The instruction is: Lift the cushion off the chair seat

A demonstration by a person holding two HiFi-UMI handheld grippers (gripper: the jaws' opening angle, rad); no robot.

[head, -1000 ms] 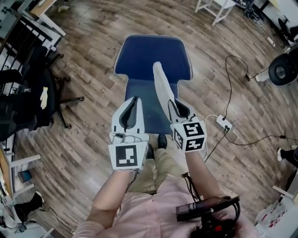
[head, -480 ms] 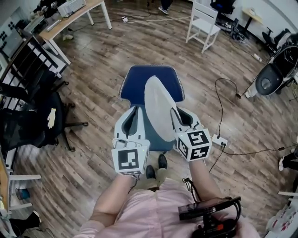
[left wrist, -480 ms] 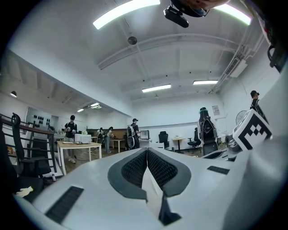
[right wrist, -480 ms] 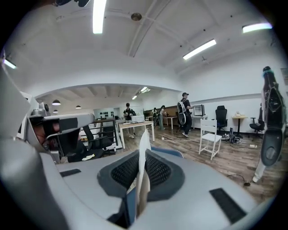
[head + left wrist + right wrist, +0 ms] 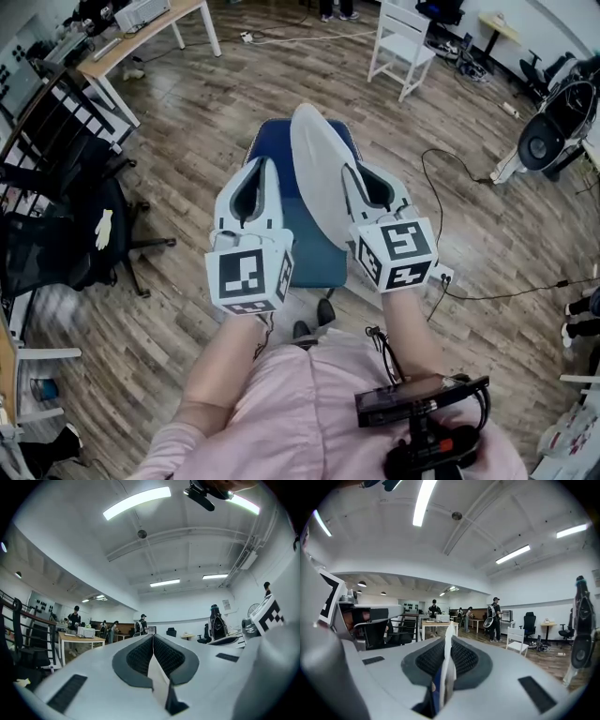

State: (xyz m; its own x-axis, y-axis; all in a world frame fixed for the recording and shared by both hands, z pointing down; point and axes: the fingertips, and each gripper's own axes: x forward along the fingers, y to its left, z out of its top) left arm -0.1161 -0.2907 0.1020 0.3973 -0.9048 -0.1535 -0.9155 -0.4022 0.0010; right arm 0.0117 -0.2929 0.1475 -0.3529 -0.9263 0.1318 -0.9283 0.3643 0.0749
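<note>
A pale grey oval cushion is held up on edge, tilted, over the blue padded office chair seat. The right gripper has its jaws clamped tight on the cushion's thin near rim. The left gripper hovers just beside it, jaws pressed together on nothing. Each gripper's cube carries black-and-white square markers. Bare wood-plank floor surrounds the chair. A black office chair stands to the left, and a white power strip with a black cable lies near the right.
</note>
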